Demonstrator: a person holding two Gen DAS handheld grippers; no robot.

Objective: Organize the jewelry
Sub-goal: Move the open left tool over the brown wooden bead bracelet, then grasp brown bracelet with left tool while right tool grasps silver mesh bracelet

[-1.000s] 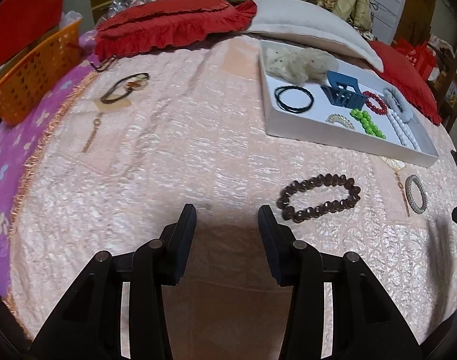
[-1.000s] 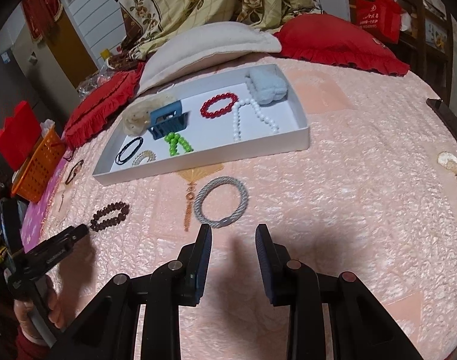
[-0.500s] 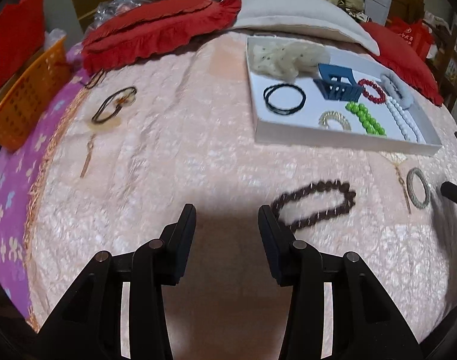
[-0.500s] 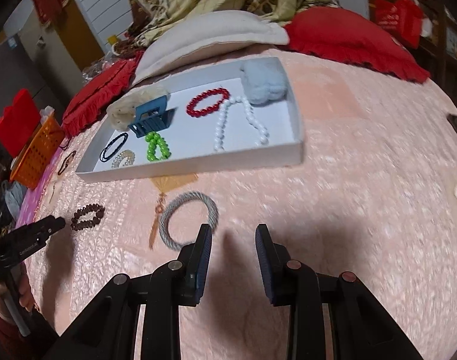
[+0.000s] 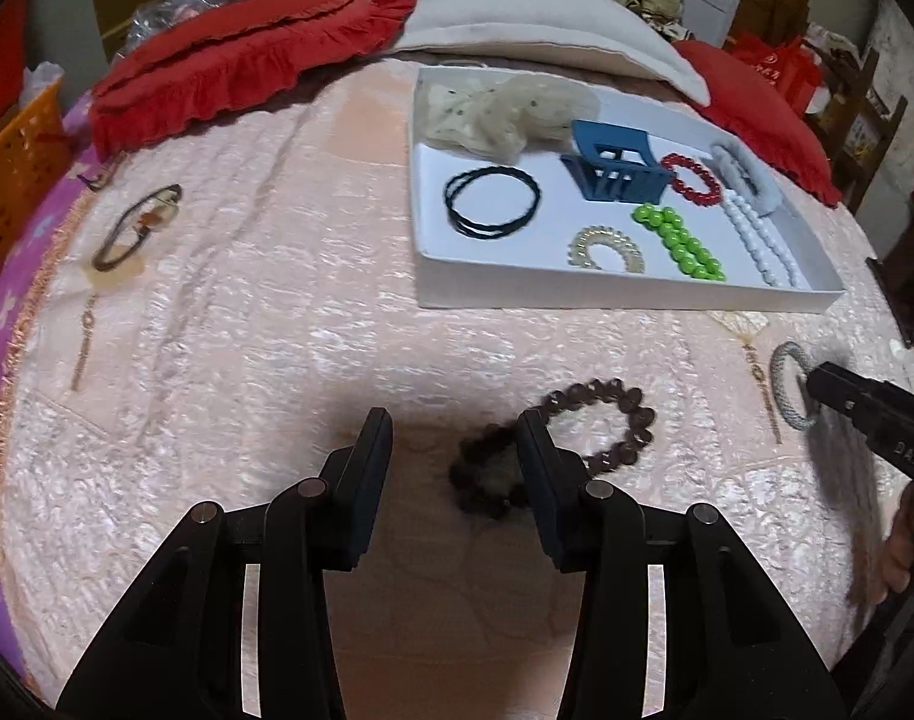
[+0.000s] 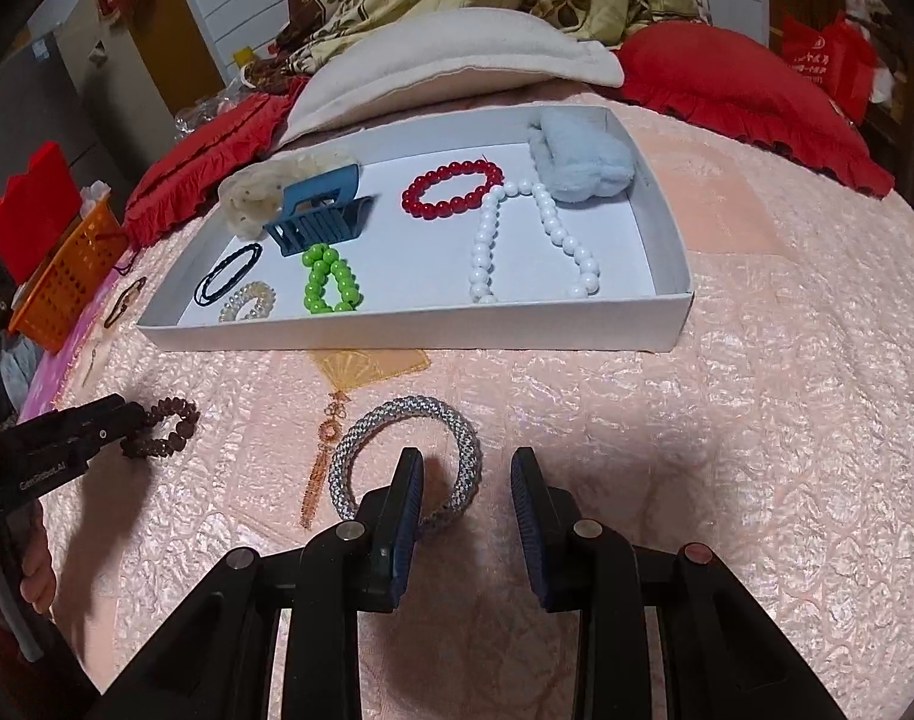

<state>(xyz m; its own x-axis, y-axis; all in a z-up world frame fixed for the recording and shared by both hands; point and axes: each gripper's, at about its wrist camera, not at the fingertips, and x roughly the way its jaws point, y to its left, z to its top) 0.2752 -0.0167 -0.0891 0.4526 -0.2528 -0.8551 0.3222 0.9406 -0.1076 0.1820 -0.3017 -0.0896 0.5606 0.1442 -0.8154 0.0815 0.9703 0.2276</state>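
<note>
Closing in since a second ago, both spread: left gripper [image 5: 454, 441] over light, rollable brown bead bracelet [image 5: 601, 429]; right gripper [image 6: 466, 480] straddling stiff silver bangle [image 6: 406, 456] rim.

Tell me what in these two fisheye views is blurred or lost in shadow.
Left wrist view: the left hand-held gripper casts a dark shadow over the near end of the brown bead bracelet, which looks soft there; the tray is sharp. Right wrist view: well lit and sharp; a soft shadow lies under the right hand-held gripper, and the grey woven bangle reads clearly.
</note>
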